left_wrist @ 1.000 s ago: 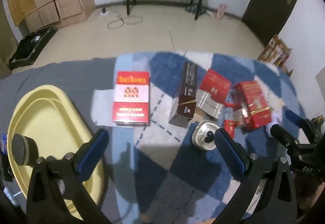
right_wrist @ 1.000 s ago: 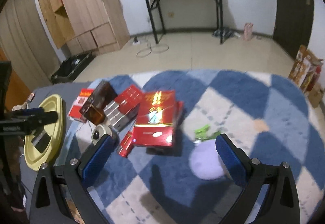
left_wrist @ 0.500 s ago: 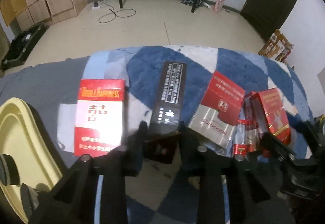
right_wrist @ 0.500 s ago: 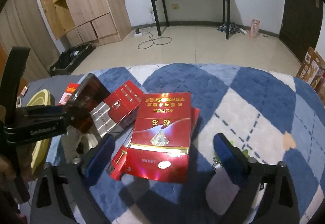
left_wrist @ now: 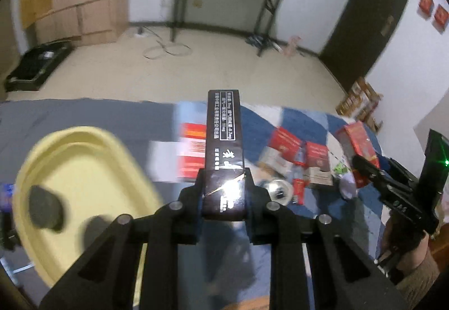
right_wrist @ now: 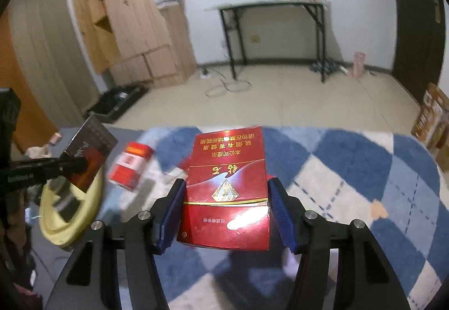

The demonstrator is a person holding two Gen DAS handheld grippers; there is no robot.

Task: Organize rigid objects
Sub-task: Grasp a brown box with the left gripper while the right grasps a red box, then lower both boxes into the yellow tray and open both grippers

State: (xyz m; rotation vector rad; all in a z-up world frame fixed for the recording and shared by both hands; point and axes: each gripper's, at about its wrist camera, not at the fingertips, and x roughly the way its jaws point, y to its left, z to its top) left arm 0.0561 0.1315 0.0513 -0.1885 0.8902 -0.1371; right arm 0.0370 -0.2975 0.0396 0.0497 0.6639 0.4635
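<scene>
My left gripper (left_wrist: 224,183) is shut on a long dark brown box (left_wrist: 223,141) and holds it up in the air, to the right of the yellow oval tray (left_wrist: 84,147). The right wrist view shows that box (right_wrist: 89,141) hanging over the tray's rim (right_wrist: 92,197). A black round piece (left_wrist: 45,207) lies in the tray. My right gripper (right_wrist: 226,197) has its jaws closing on a glossy red carton (right_wrist: 227,164). The blue pads (right_wrist: 171,214) touch both of its long sides.
A red-and-white carton (left_wrist: 193,147), a round metal tin (left_wrist: 276,190) and several red packs (left_wrist: 317,158) lie on the blue-and-white checked rug (right_wrist: 350,169). A white blob (left_wrist: 348,186) sits by the right gripper. Grey cloth (left_wrist: 84,113) lies under the tray.
The left gripper shut on the dark brown box and lifted it off the rug towards the tray. The right gripper moved in over the red carton and its jaws narrowed onto its sides.
</scene>
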